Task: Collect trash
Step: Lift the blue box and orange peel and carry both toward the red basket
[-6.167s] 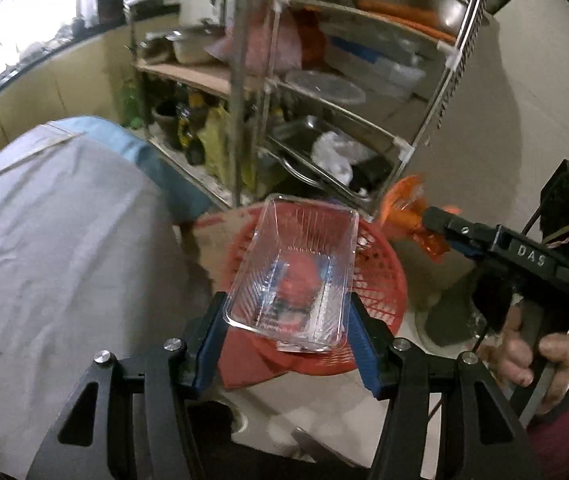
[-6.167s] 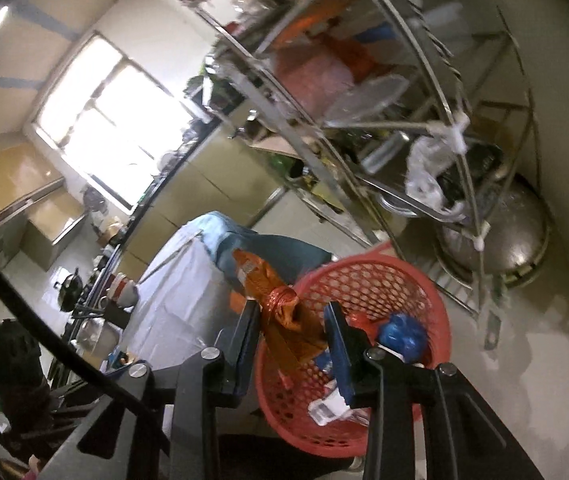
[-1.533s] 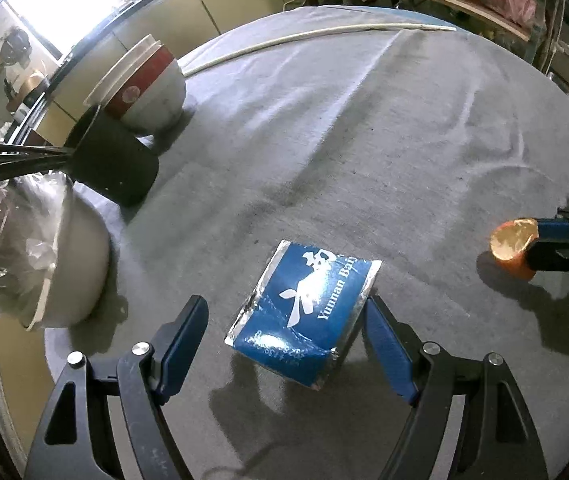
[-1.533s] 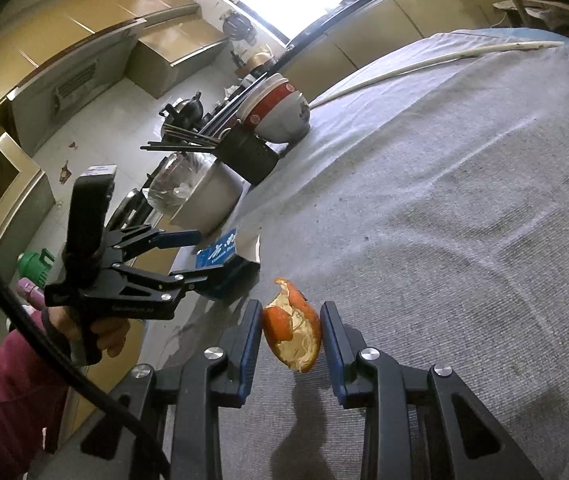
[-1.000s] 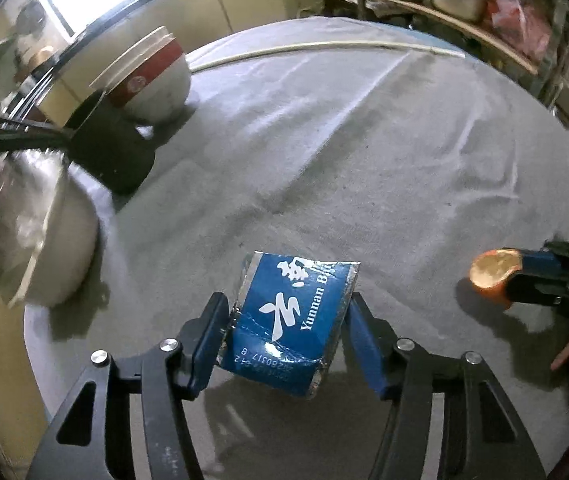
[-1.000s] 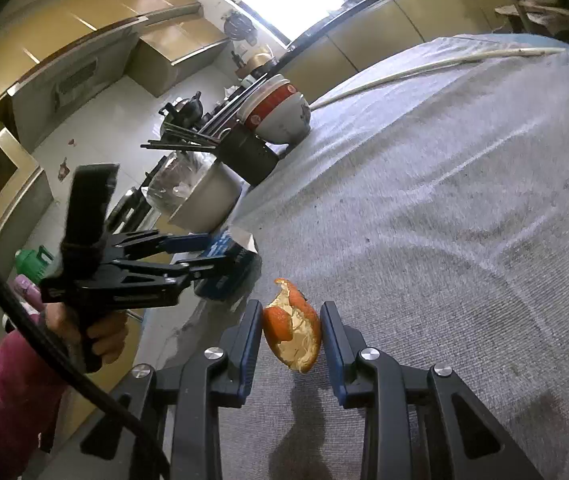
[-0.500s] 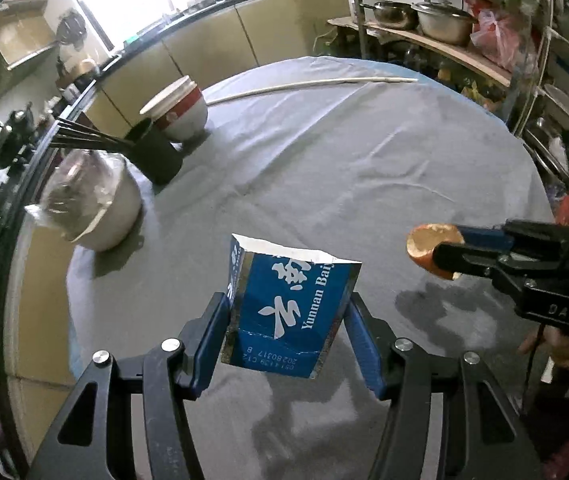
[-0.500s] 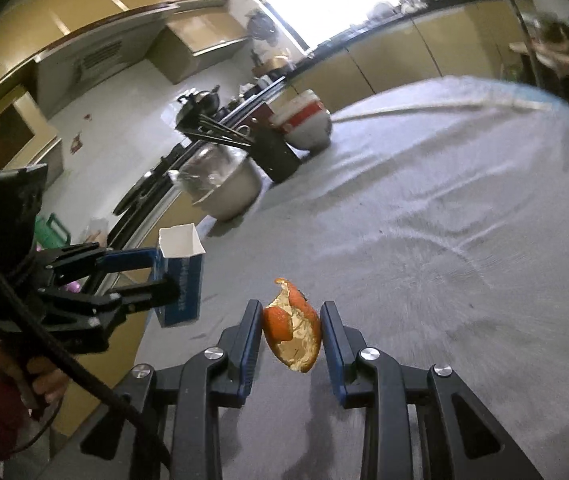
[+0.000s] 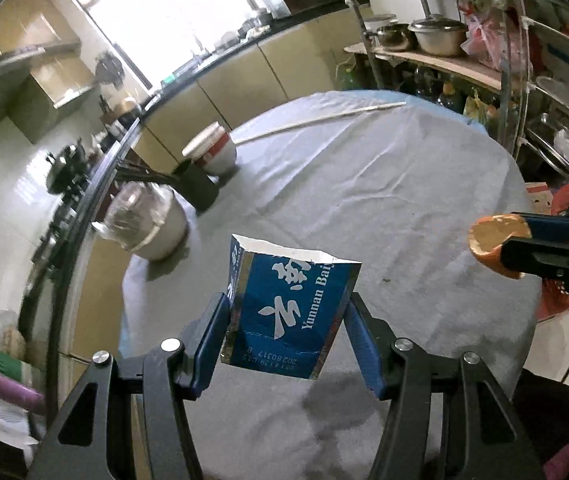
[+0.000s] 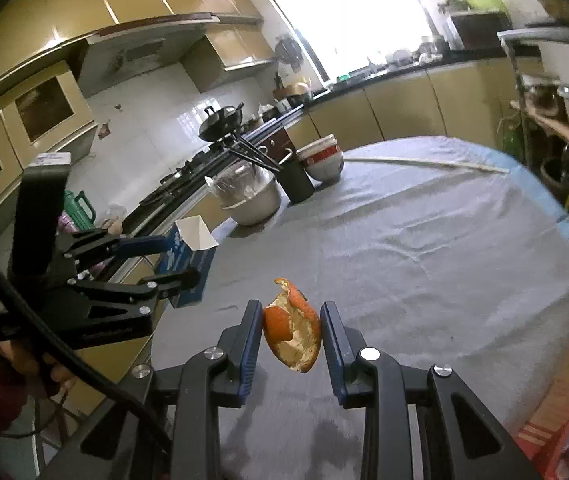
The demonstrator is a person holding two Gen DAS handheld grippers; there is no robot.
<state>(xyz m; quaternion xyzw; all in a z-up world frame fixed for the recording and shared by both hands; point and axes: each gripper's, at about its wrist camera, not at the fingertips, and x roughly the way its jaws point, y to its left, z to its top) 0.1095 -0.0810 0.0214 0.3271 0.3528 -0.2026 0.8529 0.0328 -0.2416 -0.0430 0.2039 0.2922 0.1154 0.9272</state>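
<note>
Trash was in both claws and clear of the surface (image 9: 424,200), a round top under a grey cloth; the left claw (image 9: 286,320) was clenched on a torn-open blue carton (image 9: 288,304), its pads pressing the two narrow sides, and the right claw (image 10: 291,336) was clamped on a piece of orange peel (image 10: 294,328), pith side facing the camera.

The carton's long axis ran up and away from the left claw, torn mouth uppermost and tilted a little; in the right wrist view the same carton (image 10: 186,256) hung at the near left edge of the surface.

The relation the next move seemed to turn on was the red basket (image 9: 564,248), glimpsed in the left wrist view past the far right rim of the surface, low beside the metal rack (image 9: 504,60) and partly hidden behind the right claw (image 9: 492,246); it lay to the right of both claws and below them. The right hand looked the nearer to it, so the peel would probably arrive first, while the carton had to cross over the surface.

Writing on the carton read "Yunnan Bai", cut off by the fold, beside large white Chinese characters; a printed code ran upside down along its lower edge, roughly "20280317 B", though the rest was too small to trust. Nothing legible showed on the peel or the claws.

Bowls (image 10: 320,160), a dark holder of chopsticks (image 10: 294,180) and a covered pot (image 10: 248,196) stood well apart at the far edge.
</note>
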